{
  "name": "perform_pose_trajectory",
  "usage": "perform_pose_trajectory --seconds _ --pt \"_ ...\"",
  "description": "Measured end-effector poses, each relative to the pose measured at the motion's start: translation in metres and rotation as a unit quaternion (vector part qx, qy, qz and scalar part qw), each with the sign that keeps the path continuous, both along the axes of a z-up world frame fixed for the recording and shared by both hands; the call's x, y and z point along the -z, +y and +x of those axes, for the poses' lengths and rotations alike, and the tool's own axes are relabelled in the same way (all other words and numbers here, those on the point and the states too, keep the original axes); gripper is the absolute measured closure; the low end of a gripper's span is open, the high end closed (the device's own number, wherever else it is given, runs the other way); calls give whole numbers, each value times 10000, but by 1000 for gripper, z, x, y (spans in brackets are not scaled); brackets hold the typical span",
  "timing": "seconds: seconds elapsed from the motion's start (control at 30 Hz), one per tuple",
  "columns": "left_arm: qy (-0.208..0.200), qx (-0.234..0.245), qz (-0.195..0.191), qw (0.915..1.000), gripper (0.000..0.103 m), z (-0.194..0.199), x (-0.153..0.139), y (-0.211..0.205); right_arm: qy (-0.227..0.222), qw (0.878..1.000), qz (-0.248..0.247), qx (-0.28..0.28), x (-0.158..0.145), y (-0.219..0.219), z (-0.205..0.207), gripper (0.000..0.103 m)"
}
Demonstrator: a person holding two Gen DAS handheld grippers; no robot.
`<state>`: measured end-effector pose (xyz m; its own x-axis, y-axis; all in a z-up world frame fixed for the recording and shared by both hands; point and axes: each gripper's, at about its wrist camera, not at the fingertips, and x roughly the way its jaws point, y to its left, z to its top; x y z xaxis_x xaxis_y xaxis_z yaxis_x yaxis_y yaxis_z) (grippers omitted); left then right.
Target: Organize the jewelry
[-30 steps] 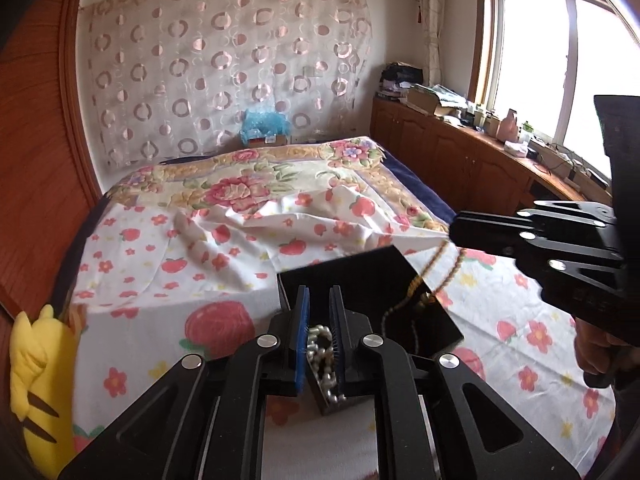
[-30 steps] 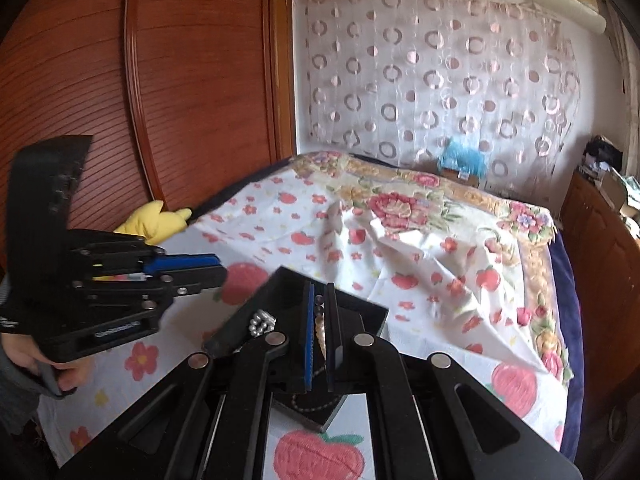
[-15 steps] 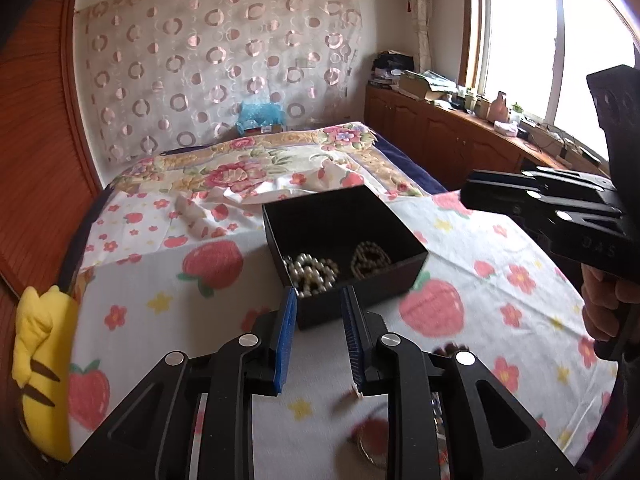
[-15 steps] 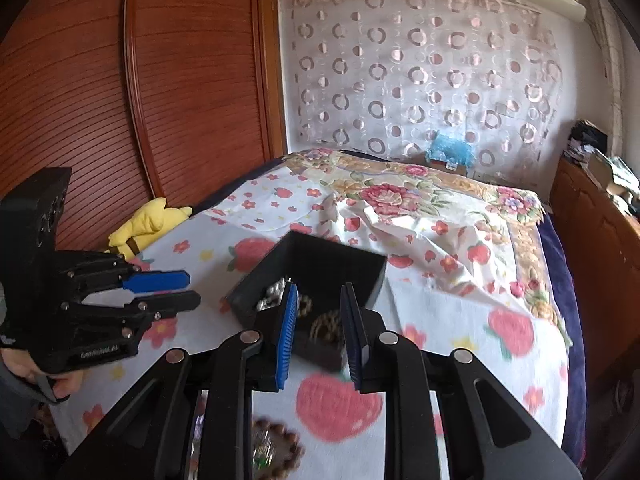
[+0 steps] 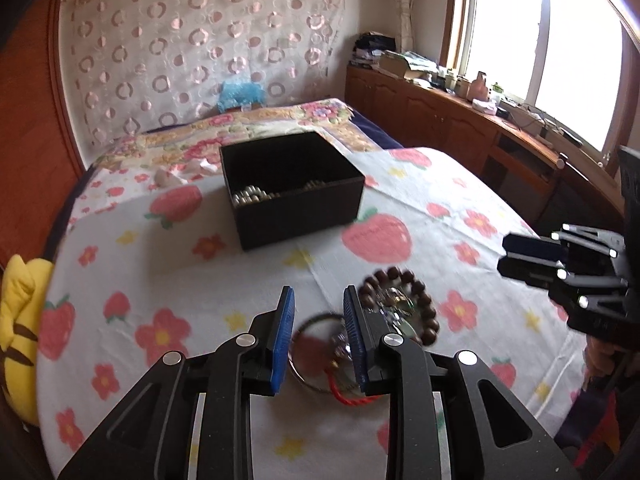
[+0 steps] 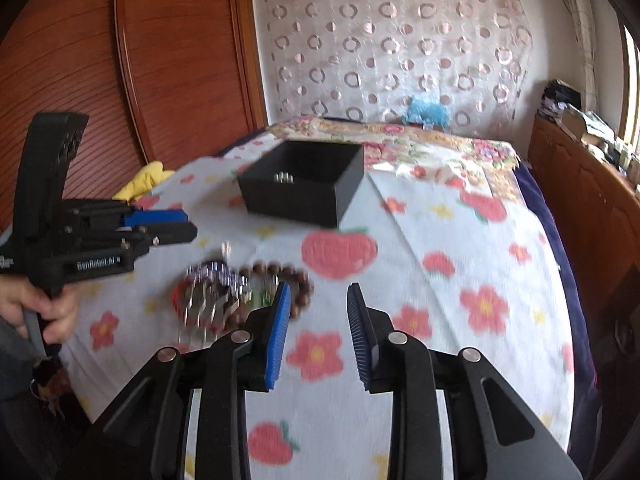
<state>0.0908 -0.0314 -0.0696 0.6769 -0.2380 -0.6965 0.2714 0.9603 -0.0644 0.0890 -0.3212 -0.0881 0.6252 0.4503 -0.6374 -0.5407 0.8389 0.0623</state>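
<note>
A black open box stands on the flowered bed sheet with silver beads inside; it also shows in the right wrist view. A pile of jewelry lies nearer: a brown bead bracelet, a thin ring with a red cord and silvery pieces. My left gripper is open and empty, hovering over the ring. My right gripper is open and empty, just right of the brown bracelet.
A yellow plush toy lies at the bed's left edge. A wooden wardrobe stands to the left and a wooden cabinet runs under the window on the right. The bed drops off near the grippers.
Both grippers let their jewelry go into the box, opened, and pulled back from it. They now sit over the jewelry pile on the sheet.
</note>
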Motion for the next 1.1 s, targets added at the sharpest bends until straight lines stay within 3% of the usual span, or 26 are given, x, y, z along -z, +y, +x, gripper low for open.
perform_pose_trajectory --seconds 0.17,0.5,0.93,1.1 --pt "167 -16 -150 9997 69 -5 9 -4 128 9999 14 -23 19 1 -15 71" --pt "493 26 -181 9986 68 -2 29 -17 400 9991 109 14 44 -2 -19 71" --pt "736 60 -543 9958 68 11 41 -12 402 9991 129 -12 46 -2 -20 71" --pt "655 93 -587 9961 80 7 37 -11 409 9992 48 -6 47 0 -18 71"
